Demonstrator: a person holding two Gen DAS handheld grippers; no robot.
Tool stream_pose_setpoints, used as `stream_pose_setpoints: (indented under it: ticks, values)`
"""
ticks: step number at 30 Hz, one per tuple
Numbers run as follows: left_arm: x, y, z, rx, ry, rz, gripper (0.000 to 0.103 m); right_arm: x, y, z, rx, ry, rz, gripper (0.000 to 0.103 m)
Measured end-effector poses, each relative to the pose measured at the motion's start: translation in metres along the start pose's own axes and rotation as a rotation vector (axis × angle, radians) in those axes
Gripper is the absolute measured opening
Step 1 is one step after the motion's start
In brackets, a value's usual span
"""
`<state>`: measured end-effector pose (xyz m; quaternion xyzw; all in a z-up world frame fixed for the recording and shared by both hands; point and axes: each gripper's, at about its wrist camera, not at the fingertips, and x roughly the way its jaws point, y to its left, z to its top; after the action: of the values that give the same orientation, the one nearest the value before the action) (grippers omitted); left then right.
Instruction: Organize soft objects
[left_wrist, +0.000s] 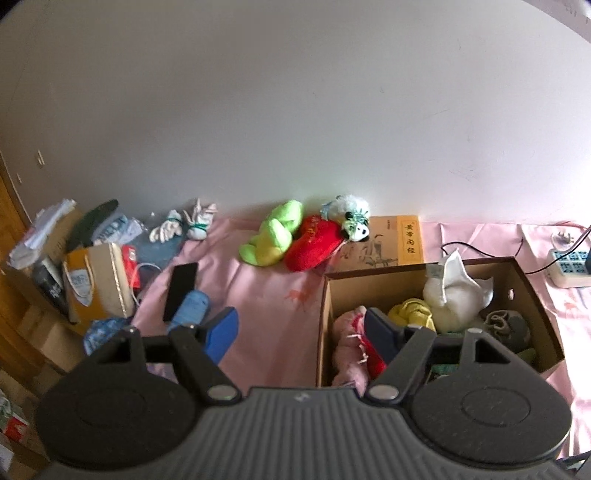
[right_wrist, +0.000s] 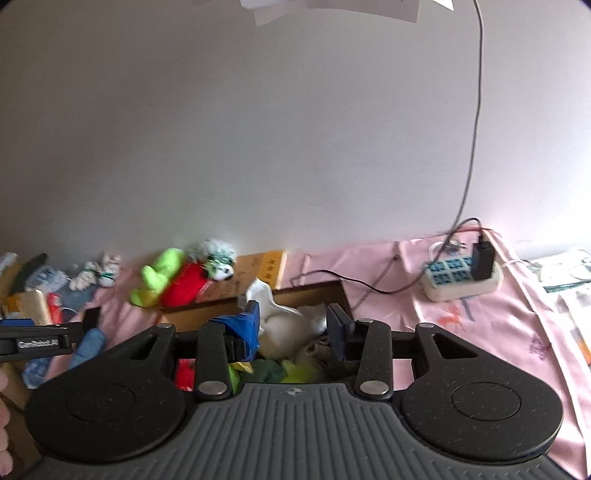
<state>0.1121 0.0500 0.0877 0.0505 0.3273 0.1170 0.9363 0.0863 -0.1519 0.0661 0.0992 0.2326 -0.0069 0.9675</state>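
A brown cardboard box (left_wrist: 532, 288) on a pink cloth holds several soft items: a pink toy (left_wrist: 349, 350), a yellow one (left_wrist: 412, 314), a white one (left_wrist: 456, 295) and a grey one (left_wrist: 511, 326). A green plush (left_wrist: 271, 234), a red plush (left_wrist: 314, 243) and a panda plush (left_wrist: 352, 218) lie against the wall behind the box. My left gripper (left_wrist: 301, 330) is open and empty, its right finger over the box's left side. My right gripper (right_wrist: 295, 328) is open over the box (right_wrist: 310, 290), with nothing between its fingers. The left gripper's arm (right_wrist: 37, 341) shows at the left of the right wrist view.
A book (left_wrist: 397, 240) leans behind the box. White socks (left_wrist: 184, 225), a black phone (left_wrist: 180, 291) and a blue roll (left_wrist: 190, 308) lie left. Clutter with a yellow bag (left_wrist: 94, 288) fills the left edge. A power strip (right_wrist: 463, 278) with cables sits right.
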Motion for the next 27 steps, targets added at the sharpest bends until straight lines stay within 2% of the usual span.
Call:
stream_pose_setpoints:
  ticks: [3,7,14,19,27]
  values:
    - [0.004,0.001,-0.005,0.002,0.014,-0.042,0.077,0.002,0.008,-0.007,-0.001,0.006,-0.025,0.024]
    - [0.009,-0.001,-0.013,0.01,0.015,-0.049,0.078,0.008,0.015,-0.018,-0.012,0.04,-0.037,0.025]
    - [0.027,-0.003,-0.02,0.024,0.068,-0.103,0.079,0.008,0.007,-0.014,0.066,0.086,0.009,0.025]
    - [0.044,-0.007,-0.018,0.006,0.092,-0.13,0.079,0.019,0.006,-0.017,0.048,0.088,-0.069,0.026]
    - [0.067,-0.023,-0.018,0.029,0.097,-0.161,0.079,0.044,0.0,-0.027,0.075,0.149,-0.099,0.026]
